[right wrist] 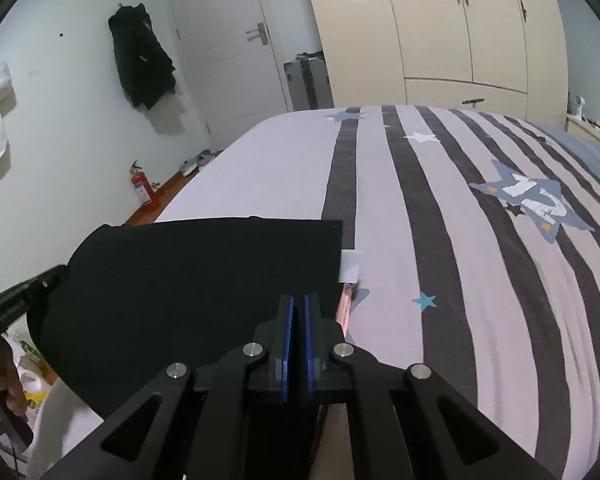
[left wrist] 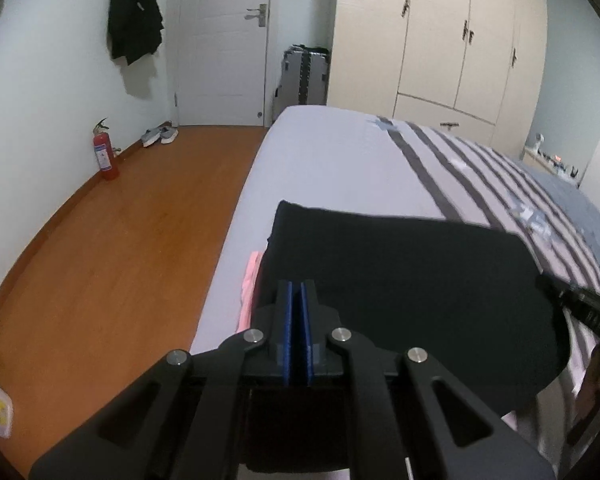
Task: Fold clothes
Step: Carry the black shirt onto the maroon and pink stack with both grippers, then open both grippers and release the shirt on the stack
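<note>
A black garment (left wrist: 400, 272) lies folded into a flat rectangle on the near end of the bed; it also shows in the right wrist view (right wrist: 196, 276). My left gripper (left wrist: 298, 292) is shut on its near left edge. My right gripper (right wrist: 298, 308) is shut on its near right edge. A pink garment (left wrist: 247, 296) sticks out under the black one at the left, and a strip of it shows at the right (right wrist: 345, 304). A white tag (right wrist: 350, 266) peeks out beside the black garment.
The bed (right wrist: 440, 220) has a plain pale part and dark stripes with star patches. Wooden floor (left wrist: 112, 248) lies to the left, with a red fire extinguisher (left wrist: 105, 156) and shoes (left wrist: 160, 134) by the wall. A door, a suitcase (left wrist: 304, 76) and a wardrobe (left wrist: 452, 40) stand behind.
</note>
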{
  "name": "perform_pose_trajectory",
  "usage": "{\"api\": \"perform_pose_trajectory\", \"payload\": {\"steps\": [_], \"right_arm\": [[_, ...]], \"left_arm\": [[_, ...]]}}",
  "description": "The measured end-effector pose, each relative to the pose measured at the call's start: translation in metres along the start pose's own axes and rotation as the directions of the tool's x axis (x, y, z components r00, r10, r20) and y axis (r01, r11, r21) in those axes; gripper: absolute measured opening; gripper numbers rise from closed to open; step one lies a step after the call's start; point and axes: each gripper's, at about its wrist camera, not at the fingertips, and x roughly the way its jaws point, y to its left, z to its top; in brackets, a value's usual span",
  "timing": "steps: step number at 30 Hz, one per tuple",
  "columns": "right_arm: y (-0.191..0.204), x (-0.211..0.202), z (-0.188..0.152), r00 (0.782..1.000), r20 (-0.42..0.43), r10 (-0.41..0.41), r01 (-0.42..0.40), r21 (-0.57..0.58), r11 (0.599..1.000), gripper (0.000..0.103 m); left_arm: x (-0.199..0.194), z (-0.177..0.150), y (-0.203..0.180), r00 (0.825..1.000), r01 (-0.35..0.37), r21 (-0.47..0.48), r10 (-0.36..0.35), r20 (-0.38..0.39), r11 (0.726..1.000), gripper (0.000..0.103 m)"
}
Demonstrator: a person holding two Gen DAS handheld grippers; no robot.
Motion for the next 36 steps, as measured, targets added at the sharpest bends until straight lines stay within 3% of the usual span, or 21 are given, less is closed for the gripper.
{"api": "perform_pose_trajectory", "payload": {"steps": [10, 14, 17, 21, 24, 31, 36], "right_arm": [[-0.013, -0.004, -0.001, 0.998, -0.012, -0.058, 0.058, -0.023, 0.998, 0.005], [-0.009, -0.026, 0.006, 0.999, 0.03, -0.022, 0.024, -0.047, 0.999, 0.008], [0.012, -0.04, -0.003, 0.999, 0.045, 0.023, -0.019, -0.081, 0.997, 0.008], [0.033, -0.039, -0.023, 0.999, 0.03, 0.03, -0.027, -0.103, 0.994, 0.008], [0.024, -0.029, -0.034, 1.0, 0.005, -0.001, 0.001, -0.079, 0.997, 0.003], [0.002, -0.027, -0.038, 0.999, -0.012, -0.052, 0.051, -0.069, 0.996, 0.006], [-0.014, -0.045, -0.03, 0.997, 0.005, -0.074, 0.075, -0.062, 0.995, 0.011]], "left_arm": [[-0.013, 0.01, 0.008, 0.999, -0.042, -0.037, 0.043, 0.021, 0.998, 0.005], [-0.045, 0.008, -0.004, 0.997, 0.01, -0.019, -0.009, 0.083, 1.0, 0.005], [-0.05, -0.002, -0.018, 0.996, 0.032, 0.002, -0.032, 0.081, 0.999, 0.005], [-0.036, -0.014, -0.008, 0.999, -0.015, -0.017, 0.015, 0.043, 1.0, 0.005], [-0.029, -0.021, -0.002, 0.998, -0.047, 0.006, 0.047, 0.031, 0.999, 0.005], [-0.025, -0.026, 0.02, 0.993, -0.117, -0.036, 0.116, -0.015, 0.993, 0.005], [-0.069, -0.03, 0.015, 0.996, -0.078, -0.038, 0.079, 0.029, 0.996, 0.005]]}}
